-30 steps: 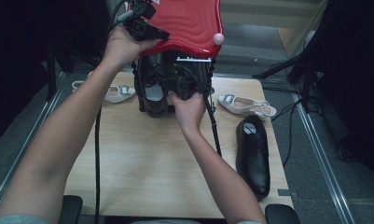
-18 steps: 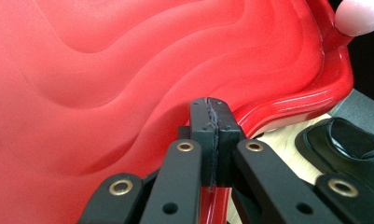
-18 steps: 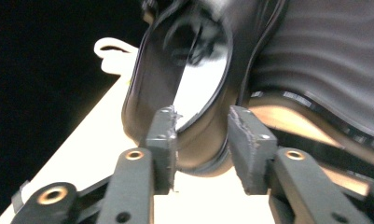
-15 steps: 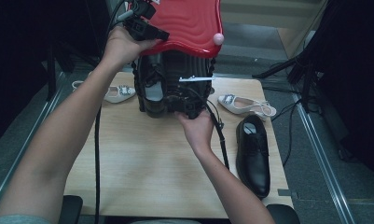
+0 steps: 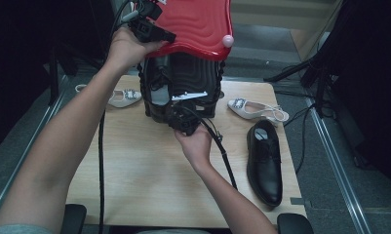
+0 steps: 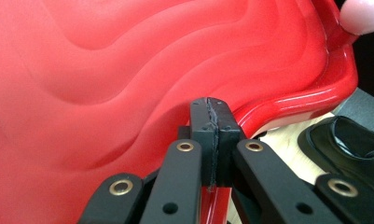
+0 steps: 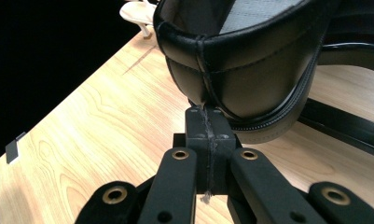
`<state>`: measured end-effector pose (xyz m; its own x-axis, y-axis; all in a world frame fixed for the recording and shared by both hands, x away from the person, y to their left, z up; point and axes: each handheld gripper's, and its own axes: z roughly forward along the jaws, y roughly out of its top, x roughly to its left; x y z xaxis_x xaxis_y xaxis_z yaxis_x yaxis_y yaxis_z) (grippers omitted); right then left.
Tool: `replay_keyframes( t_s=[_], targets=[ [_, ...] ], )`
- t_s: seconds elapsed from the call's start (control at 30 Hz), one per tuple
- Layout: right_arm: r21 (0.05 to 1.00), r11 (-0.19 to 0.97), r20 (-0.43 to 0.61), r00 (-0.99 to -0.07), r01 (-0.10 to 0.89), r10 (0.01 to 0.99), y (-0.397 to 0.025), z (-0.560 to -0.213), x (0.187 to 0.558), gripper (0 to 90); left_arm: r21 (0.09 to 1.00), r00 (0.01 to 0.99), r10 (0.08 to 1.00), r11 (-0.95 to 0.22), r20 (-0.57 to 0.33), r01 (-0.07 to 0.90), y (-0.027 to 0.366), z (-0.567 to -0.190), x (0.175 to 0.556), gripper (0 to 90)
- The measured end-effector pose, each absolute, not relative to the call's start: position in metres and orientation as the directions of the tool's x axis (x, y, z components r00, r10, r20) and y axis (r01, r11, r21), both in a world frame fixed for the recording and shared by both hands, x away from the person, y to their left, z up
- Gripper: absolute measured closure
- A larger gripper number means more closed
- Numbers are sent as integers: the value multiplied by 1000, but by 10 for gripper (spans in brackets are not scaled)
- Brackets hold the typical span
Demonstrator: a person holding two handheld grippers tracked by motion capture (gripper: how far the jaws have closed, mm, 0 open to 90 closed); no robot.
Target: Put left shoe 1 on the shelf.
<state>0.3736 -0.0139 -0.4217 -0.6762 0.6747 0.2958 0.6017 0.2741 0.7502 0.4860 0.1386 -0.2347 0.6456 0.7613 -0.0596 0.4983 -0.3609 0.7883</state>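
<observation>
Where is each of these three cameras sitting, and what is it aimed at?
High view: above the table, looking forward and down; both forearms, left gripper and right gripper show.
Left gripper view: rides the left gripper, jaws together on the red lid.
Right gripper view: rides the right gripper, jaws together at a black shoe's heel.
Shared: the red lid in high and left views.

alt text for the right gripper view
The right gripper, jaws closed together, sits just below the heel of a black leather shoe lifted above a light wooden table. A pale shoe lies farther back.
</observation>
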Motion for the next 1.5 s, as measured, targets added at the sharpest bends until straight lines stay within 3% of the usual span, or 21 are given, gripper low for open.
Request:
replay_keyframes(
  t_s=[0.23,0.73,1.03,1.5],
  targets=[
    [732,305,321,-703,610,635,-4,-425,370,900,788,644,763,-361,-58,499,138,-235,486,900],
    [765,288,274,-695,577,665,-2,-411,374,900,765,640,766,-375,-61,523,148,-234,484,900],
    [772,250,258,-647,585,718,-6,-402,406,900,765,641,765,-378,-60,522,149,-234,484,900],
    [766,170,321,-598,620,734,12,-396,445,900,772,635,770,-364,-65,521,151,-235,482,900]
  ],
)
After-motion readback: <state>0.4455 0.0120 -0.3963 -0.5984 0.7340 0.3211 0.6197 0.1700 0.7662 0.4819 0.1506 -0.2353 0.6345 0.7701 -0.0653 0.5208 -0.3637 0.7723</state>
